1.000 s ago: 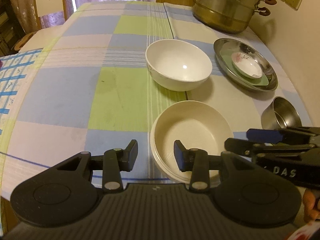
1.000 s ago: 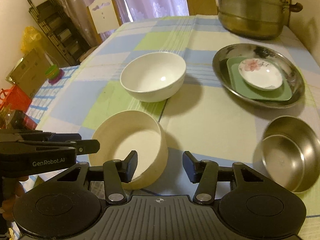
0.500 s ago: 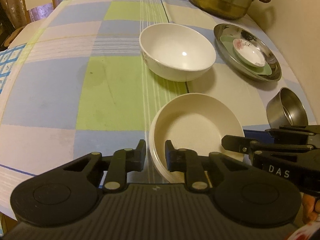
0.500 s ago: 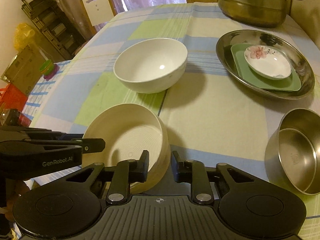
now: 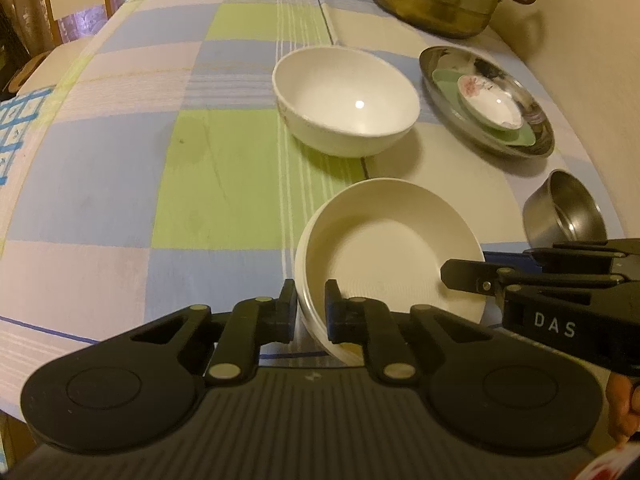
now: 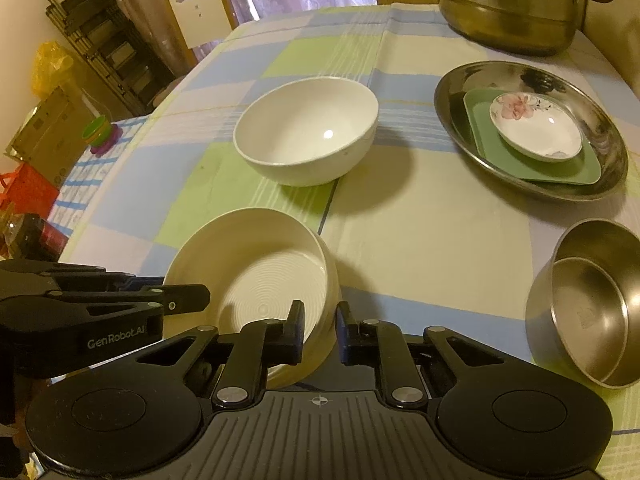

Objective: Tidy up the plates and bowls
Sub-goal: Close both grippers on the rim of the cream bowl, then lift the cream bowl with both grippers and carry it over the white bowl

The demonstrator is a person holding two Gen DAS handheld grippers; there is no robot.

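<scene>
A cream ribbed shallow bowl (image 5: 384, 248) sits near the table's front edge, also in the right wrist view (image 6: 256, 264). My left gripper (image 5: 310, 306) is shut on its near-left rim, one finger inside and one outside. My right gripper (image 6: 320, 328) is shut on its near-right rim the same way. A white deep bowl (image 5: 346, 100) stands behind it, also in the right wrist view (image 6: 306, 130). A steel plate (image 6: 532, 76) at the right holds a green square plate (image 6: 520, 160) and a small flowered dish (image 6: 536, 126).
Nested steel bowls (image 6: 588, 304) stand at the front right. A large brass steamer pot (image 6: 508, 0) is at the back right by the wall. The checked tablecloth (image 5: 120, 184) stretches left. A chair (image 6: 196, 12) and black rack (image 6: 100, 52) stand beyond the table.
Both grippers moved in and closed onto the cream bowl's near rim; a second ago both were open just short of it.
</scene>
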